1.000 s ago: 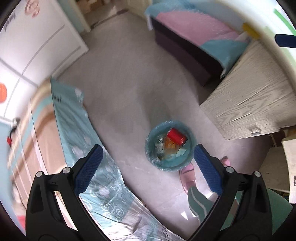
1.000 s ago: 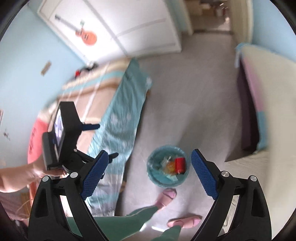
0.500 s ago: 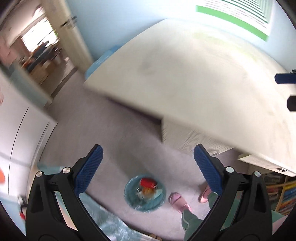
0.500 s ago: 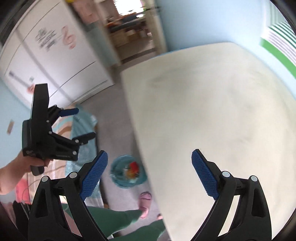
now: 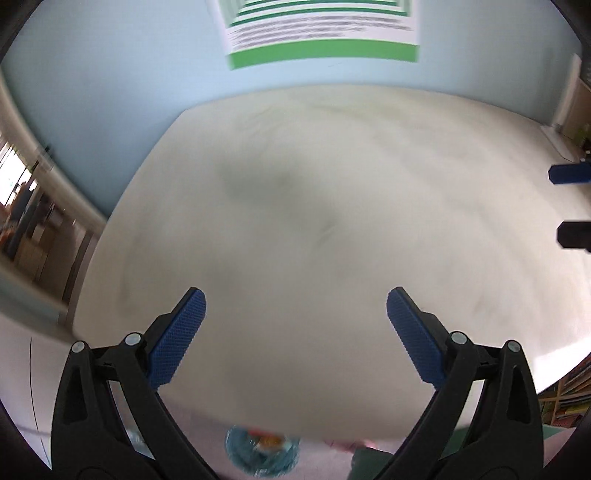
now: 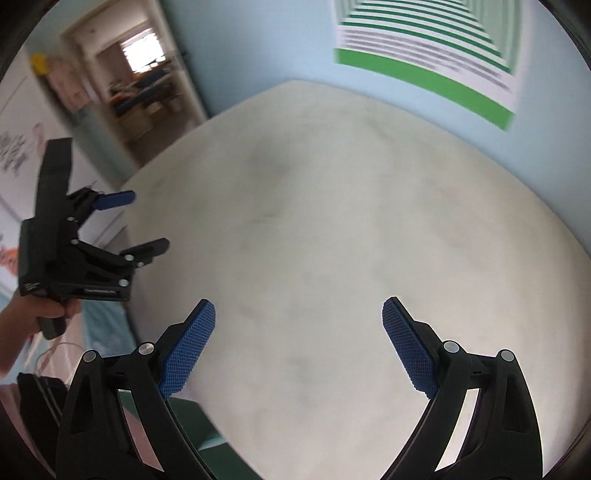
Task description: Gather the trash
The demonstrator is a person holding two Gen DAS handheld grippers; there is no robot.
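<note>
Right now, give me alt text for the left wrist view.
The open left gripper points over a pale tabletop, holding nothing. A blue bin with trash shows at the bottom edge; a green-striped poster hangs on the wall beyond.

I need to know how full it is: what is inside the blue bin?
The blue bin shows blurred red and orange items at its top edge. The tabletop hides part of it.
</note>
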